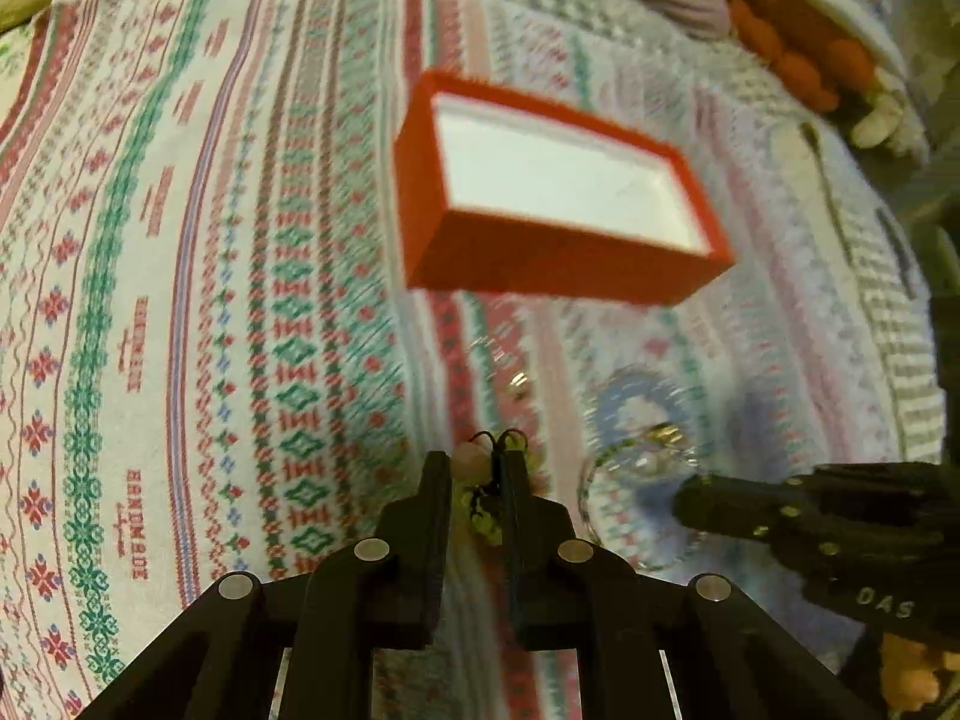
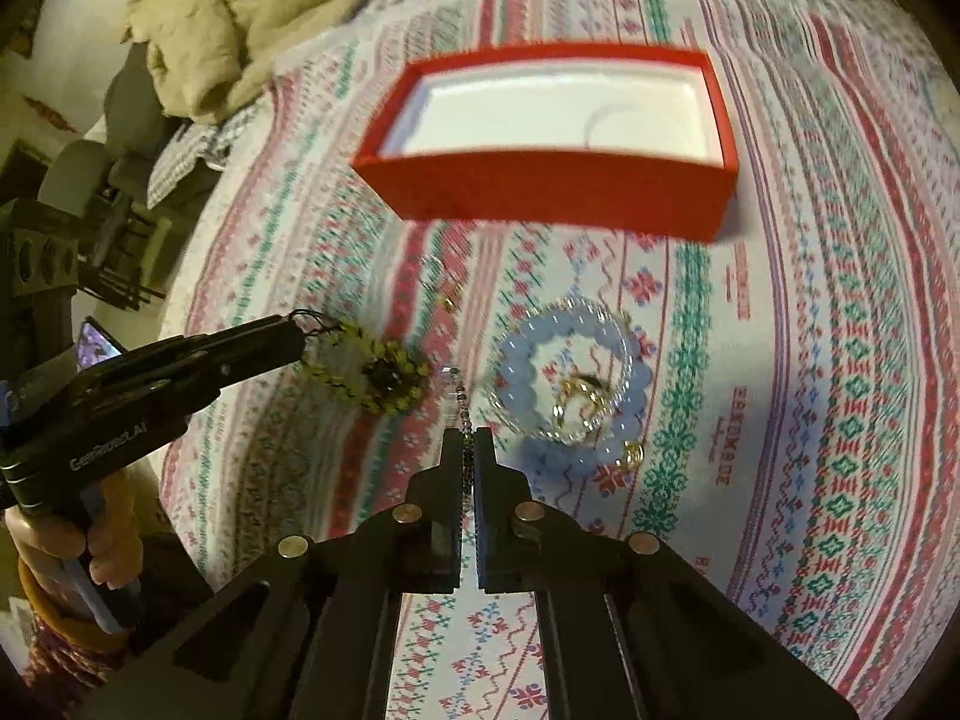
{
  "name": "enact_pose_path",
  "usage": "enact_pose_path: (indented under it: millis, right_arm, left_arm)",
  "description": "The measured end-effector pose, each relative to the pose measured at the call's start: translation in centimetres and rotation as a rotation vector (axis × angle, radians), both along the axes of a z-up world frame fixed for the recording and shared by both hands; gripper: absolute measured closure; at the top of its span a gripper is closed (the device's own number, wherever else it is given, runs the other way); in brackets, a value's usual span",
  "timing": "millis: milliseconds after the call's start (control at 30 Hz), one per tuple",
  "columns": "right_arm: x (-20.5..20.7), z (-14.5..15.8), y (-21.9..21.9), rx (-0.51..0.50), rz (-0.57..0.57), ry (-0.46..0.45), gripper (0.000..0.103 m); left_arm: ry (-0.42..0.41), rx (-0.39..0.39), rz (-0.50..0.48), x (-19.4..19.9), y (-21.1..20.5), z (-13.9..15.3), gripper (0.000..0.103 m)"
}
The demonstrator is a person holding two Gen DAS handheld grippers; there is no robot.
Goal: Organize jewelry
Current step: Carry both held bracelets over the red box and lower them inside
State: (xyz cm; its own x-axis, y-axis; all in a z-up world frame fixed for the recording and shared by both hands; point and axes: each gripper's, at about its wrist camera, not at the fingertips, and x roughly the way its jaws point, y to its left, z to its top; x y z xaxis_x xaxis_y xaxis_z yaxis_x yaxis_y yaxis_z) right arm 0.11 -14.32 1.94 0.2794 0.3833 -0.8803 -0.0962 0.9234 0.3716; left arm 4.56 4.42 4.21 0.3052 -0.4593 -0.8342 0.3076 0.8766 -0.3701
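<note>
- Left hand-held gripper (image 1: 478, 468): jaws nearly together, clamped on a yellow-green beaded piece (image 2: 372, 372) by its black cord loop; the piece dangles off the tips, lifted off the patterned bedspread (image 1: 180, 300), on the near side of the red box (image 2: 564, 192).
- Right hand-held gripper (image 2: 467, 450): jaws pressed together on a thin dark bead chain (image 2: 459, 405) that runs up between them; its far end has a clear bead, low over the bedspread. Whether it's fully lifted, can't tell.
- Red box: open, white lining, looks almost empty; a faint thin curved line inside, too blurred to name. Sits beyond both grippers.
- Between the grippers and the red box, slightly to the right gripper's right: blue bead bracelet (image 2: 564, 372) with a clear bead bracelet (image 2: 612, 330) and gold rings or earrings (image 2: 579, 396) piled in and around it, all on the bedspread.
- Small gold bit (image 2: 447, 300) and faint clear strand just in front of the red box.
- Step, as judged: both pieces picked, transfer to the box about to start; most jewelry not yet sorted.
- Next move calls for: carry each piece over the box rim, high enough that dangling ends clear the wall, then release over the white lining. Watch for the chain snagging on the bracelet pile, and keep the two grippers from crossing.
</note>
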Motion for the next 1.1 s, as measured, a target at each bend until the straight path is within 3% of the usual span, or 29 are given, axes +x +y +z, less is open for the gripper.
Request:
enact_pose_path:
  millis: [267,667,900,1100]
  right_arm:
    - [0.4,3.0,-0.6,0.019,-0.019,-0.077,0.101]
    - [3.1,6.4,-2.4,0.044,-0.113,-0.159,0.101]
    - [5.7,7.4,-3.6,0.008,-0.154,-0.206,0.101]
    - [8.1,6.6,-4.0,-0.019,-0.168,-0.199,0.101]
  left_arm:
    - [-0.057,-0.067,0.013,1.0,0.3,3.7,0.093]
    - [-0.131,-0.094,0.048,3.3,-3.7,5.7,0.093]
    - [-0.149,-0.134,0.075,6.0,-5.8,5.6,0.093]
    - [-0.119,-0.123,0.113,8.5,-6.2,3.2,0.093]
